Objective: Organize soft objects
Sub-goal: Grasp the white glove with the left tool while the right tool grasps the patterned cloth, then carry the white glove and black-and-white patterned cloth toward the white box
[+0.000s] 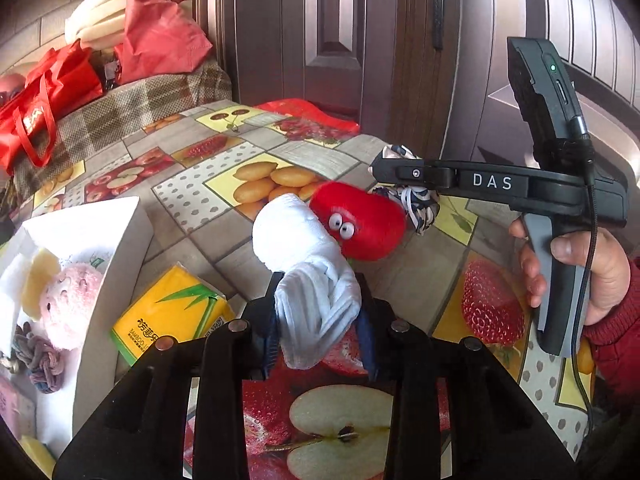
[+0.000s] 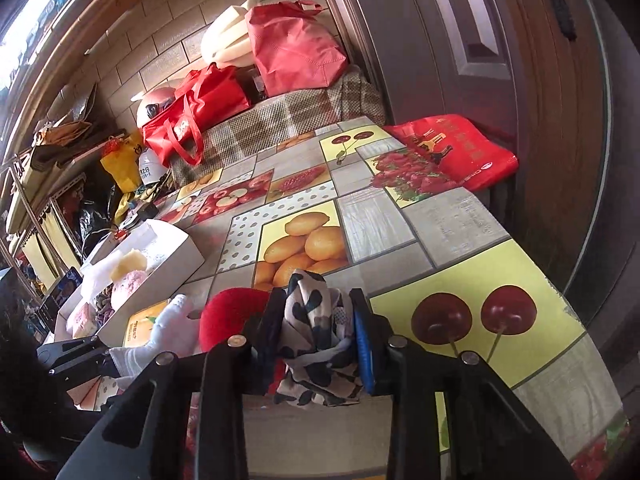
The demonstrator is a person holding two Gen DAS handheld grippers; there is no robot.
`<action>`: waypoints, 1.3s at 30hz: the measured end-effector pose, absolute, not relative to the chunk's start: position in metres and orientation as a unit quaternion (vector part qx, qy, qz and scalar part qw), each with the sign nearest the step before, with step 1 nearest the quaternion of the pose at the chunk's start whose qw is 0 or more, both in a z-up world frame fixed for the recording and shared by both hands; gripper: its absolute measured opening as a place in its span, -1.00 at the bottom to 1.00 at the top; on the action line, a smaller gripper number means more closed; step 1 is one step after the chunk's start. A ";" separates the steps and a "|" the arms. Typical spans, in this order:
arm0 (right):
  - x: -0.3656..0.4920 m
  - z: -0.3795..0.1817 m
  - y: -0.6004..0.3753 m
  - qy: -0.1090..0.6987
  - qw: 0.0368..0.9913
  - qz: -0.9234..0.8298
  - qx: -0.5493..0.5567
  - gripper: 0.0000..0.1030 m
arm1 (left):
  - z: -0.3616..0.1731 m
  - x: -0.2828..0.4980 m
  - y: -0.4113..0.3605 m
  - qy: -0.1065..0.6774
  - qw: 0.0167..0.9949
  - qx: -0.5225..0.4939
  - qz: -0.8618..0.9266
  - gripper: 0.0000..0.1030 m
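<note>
My left gripper (image 1: 320,316) is shut on a rolled white sock (image 1: 304,256) that lies on the fruit-patterned tablecloth (image 1: 224,152). Touching the sock's far end is a red plush toy with googly eyes (image 1: 360,220). Beyond the toy, my right gripper (image 1: 384,170) pinches a knotted black-and-white patterned cloth (image 1: 420,204). In the right wrist view, that gripper (image 2: 316,340) is shut on the spotted cloth (image 2: 312,320), with the red plush (image 2: 232,316) and white sock (image 2: 168,332) to its left. A white box (image 1: 104,248) at the left holds a pink plush (image 1: 68,300) and other soft items.
A yellow tissue pack (image 1: 172,312) lies between the box and the left gripper. Red bags (image 2: 200,112) and a checked blanket (image 2: 280,120) sit at the table's far end. A dark wooden door (image 2: 480,40) runs along the right side. A hand in a red sleeve (image 1: 592,272) holds the right gripper's handle.
</note>
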State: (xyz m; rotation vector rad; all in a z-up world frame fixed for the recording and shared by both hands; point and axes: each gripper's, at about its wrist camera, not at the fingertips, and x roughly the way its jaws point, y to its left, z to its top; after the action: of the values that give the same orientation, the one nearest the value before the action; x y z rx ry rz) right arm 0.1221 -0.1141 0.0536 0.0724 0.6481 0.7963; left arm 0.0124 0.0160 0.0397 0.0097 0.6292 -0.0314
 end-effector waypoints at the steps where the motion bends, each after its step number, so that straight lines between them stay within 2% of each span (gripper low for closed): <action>1: 0.119 0.056 -0.117 0.300 0.875 0.378 0.040 -0.39 | 0.043 0.007 0.016 0.294 0.956 0.006 -0.013 -0.40; 6: 0.091 0.070 -0.133 0.231 0.902 0.360 0.054 -0.39 | 0.057 -0.017 0.025 0.222 0.975 -0.008 -0.005 -0.40; 11: 0.066 0.079 -0.138 0.191 0.909 0.363 0.075 -0.39 | 0.065 -0.031 0.034 0.184 0.982 -0.026 0.021 -0.40; 39: -0.012 0.085 -0.079 0.131 0.892 0.432 0.012 -0.39 | 0.063 -0.115 0.080 0.161 0.982 -0.021 0.096 -0.39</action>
State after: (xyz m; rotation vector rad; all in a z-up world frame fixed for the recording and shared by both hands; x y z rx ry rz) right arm -0.0120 -0.0791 0.0847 0.0259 0.2723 0.8964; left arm -0.1149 0.0803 0.0626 -0.0418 0.3229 0.1924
